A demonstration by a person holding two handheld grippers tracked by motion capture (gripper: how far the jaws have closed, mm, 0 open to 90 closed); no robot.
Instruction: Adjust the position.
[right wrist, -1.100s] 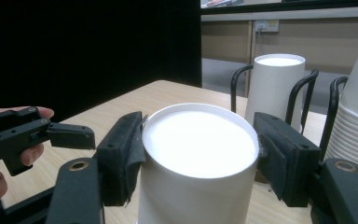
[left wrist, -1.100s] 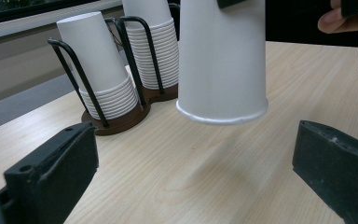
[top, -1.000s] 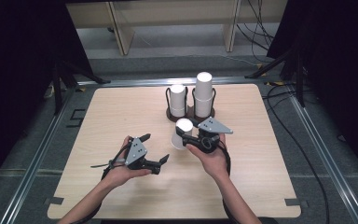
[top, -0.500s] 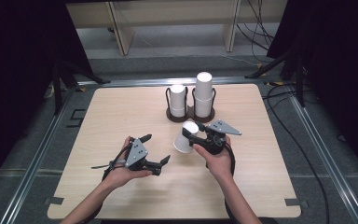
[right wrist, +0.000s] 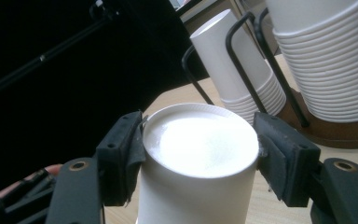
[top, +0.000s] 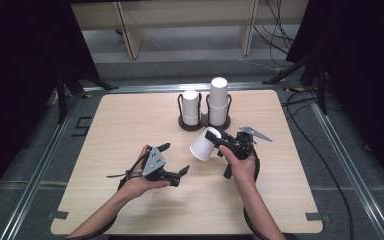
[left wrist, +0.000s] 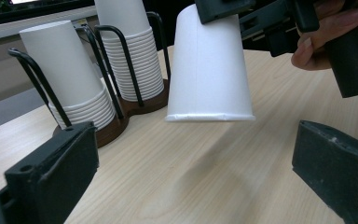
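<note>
- Already one paper cup (top: 203, 146) is out, clamped near its closed end by the right gripper (top: 214, 136), mid-frame, tilted above the worktop (top: 130, 115).
- Left gripper (top: 174, 161) hangs spread, empty, lower left.
- Placing it likely remains.

Wooden table (top: 130, 125), light top with rounded corners, stands on a grey floor (top: 360, 165) with metal rails (top: 35, 185) running along its left and right sides. Black cables (top: 300, 107) lie on the floor off the table's far right corner, and dark stand legs (top: 72, 82) sit off its far left corner. Pale wooden furniture legs (top: 130, 30) are visible beyond the table's far edge.
</note>
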